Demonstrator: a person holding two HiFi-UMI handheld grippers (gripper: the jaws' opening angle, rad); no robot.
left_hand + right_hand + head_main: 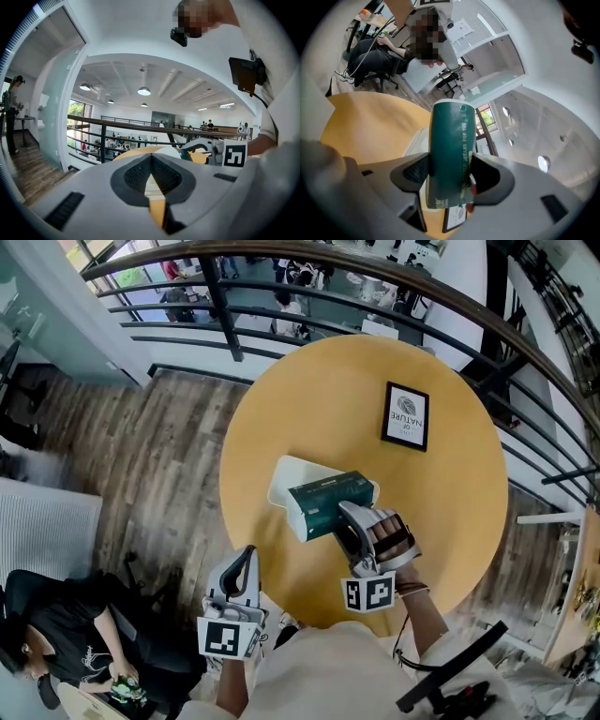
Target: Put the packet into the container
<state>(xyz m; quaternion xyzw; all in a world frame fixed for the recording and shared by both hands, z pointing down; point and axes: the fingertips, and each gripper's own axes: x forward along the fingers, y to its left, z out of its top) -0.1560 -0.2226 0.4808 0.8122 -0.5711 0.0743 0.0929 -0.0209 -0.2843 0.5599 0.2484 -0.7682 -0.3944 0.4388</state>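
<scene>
dark green oblong packet [326, 502] clamped in your right gripper [352, 518], over white rectangular container [281, 486]; lower it level, then release. left gripper [247, 559] closed, empty.

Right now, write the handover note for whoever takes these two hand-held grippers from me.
Right hand-held gripper: shut on the green packet, one jaw on each side of it.
Left hand-held gripper: shut, empty, held by the near edge of the round table.
White container: on the table, with the packet held over its near side.
Done: packet gripped and brought to the container.
Left: lower it in, open the jaws, pull back.
</scene>
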